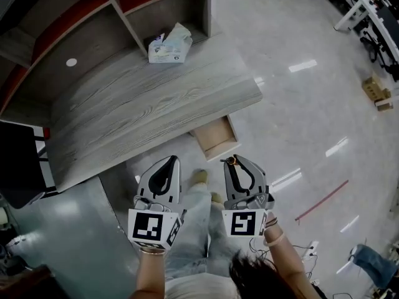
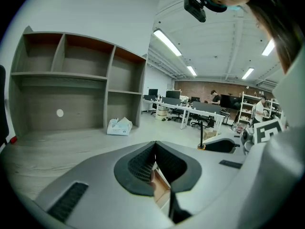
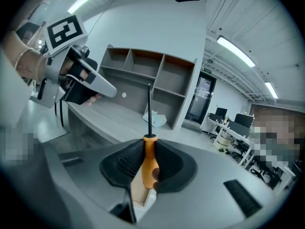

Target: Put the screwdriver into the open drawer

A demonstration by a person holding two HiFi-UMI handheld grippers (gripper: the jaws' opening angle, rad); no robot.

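Drawer (image 1: 216, 137) half under the desktop (image 1: 149, 104); screwdriver (image 1: 231, 161) mostly behind right gripper (image 1: 239, 161)

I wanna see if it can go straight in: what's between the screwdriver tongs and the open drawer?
Nothing. In the head view, only a sliver of floor shows between the right tongs, holding the screwdriver, and the drawer.

grey wood desk (image 1: 156, 98), shelf unit (image 2: 71, 75), glossy pale floor (image 1: 299, 104), ceiling strip lights (image 2: 167, 42)
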